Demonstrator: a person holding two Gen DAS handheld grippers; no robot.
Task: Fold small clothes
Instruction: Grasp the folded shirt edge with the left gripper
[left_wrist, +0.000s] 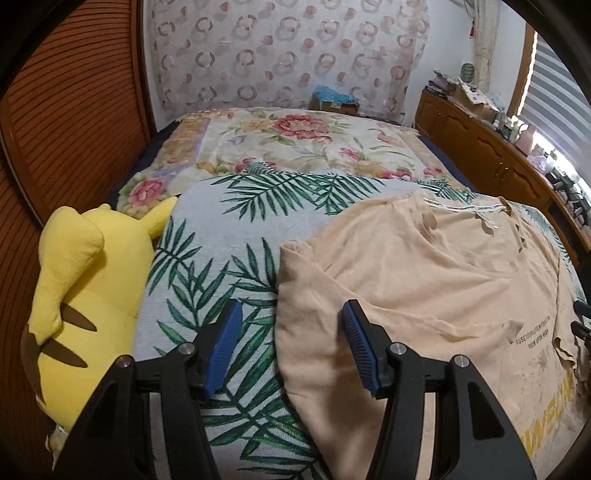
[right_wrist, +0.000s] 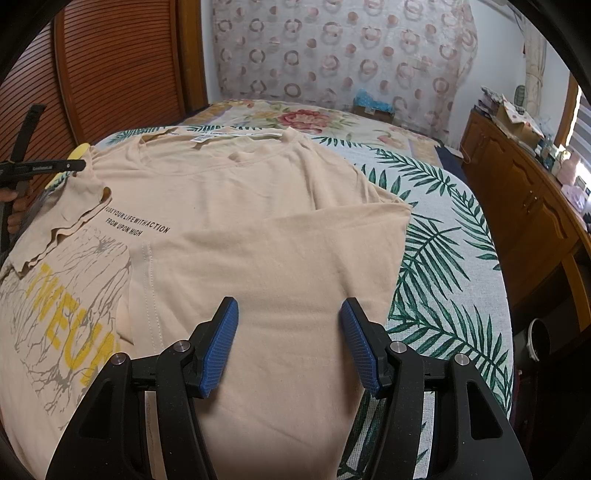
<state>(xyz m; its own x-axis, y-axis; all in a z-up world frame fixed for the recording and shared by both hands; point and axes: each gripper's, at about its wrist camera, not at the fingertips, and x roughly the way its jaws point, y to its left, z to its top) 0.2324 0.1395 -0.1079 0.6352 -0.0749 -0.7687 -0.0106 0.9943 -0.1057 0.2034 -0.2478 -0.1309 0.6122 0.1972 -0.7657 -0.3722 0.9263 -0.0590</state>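
A peach T-shirt (right_wrist: 229, 192) lies face up on the palm-leaf blanket (right_wrist: 436, 258), neck toward the far end. It carries black lettering and a yellow print. Its right side is folded over the front, and its left sleeve (right_wrist: 62, 221) lies rumpled inward. My right gripper (right_wrist: 290, 301) is open above the folded right panel, with nothing between its blue pads. My left gripper (left_wrist: 291, 304) is also open, straddling the T-shirt's (left_wrist: 424, 277) left folded edge without pinching it. Part of the left gripper (right_wrist: 40, 168) shows at the far left of the right wrist view.
A yellow plush toy (left_wrist: 85, 295) lies against the bed's left side by a slatted wooden panel (left_wrist: 74, 122). A floral cover (left_wrist: 295, 144) spreads beyond the blanket. A cluttered wooden cabinet (right_wrist: 524, 199) runs along the right, with a dark bucket (right_wrist: 539, 339) on the floor.
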